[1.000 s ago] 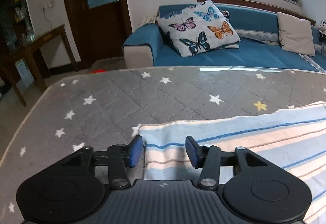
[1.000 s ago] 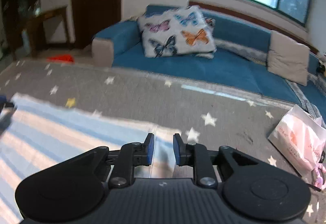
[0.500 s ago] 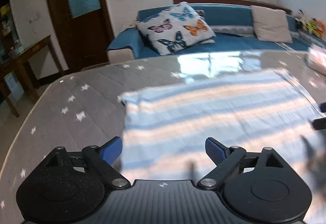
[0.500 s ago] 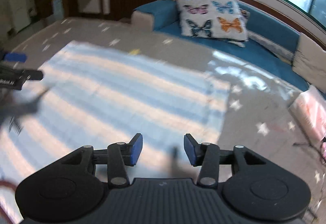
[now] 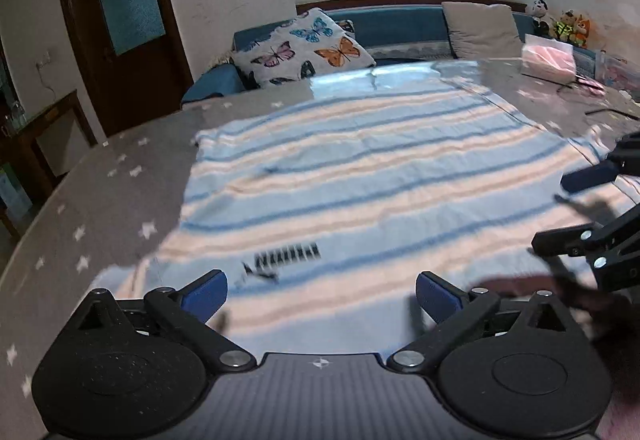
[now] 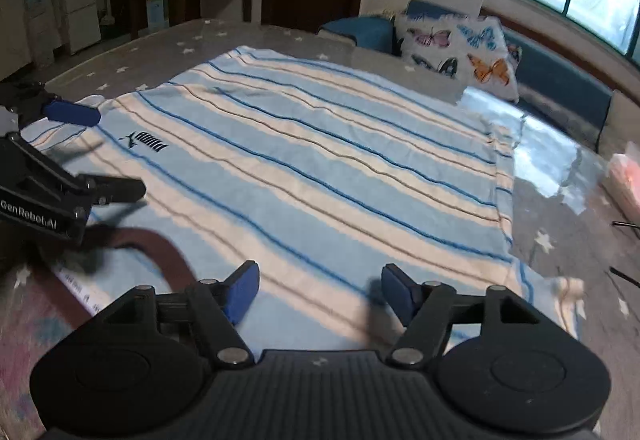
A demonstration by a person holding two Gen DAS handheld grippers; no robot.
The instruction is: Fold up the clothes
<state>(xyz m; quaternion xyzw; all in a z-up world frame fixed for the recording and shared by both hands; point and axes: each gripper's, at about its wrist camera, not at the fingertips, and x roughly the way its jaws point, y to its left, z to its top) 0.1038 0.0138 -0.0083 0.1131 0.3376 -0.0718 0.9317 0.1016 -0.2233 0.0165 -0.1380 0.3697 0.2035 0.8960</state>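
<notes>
Grey star-printed cloth covers the table (image 5: 100,200), with one blue sofa (image 6: 560,80) behind it bearing two cushions. One striped shirt (image 5: 360,176) lies spread flat across the table. Two grippers hover over its near edge: the left gripper (image 5: 320,290) and right gripper (image 6: 320,292), both opening, nothing between their jaws. One pink bag (image 5: 548,58), perhaps plastic, sits far right.

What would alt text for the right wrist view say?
A light blue striped shirt lies spread flat on a grey star-print table cover, its dark chest logo showing. The right gripper hangs over the near hem, jaws opening with nothing between them; the left gripper enters at the left edge. A butterfly pillow sits on a blue sofa behind.
</notes>
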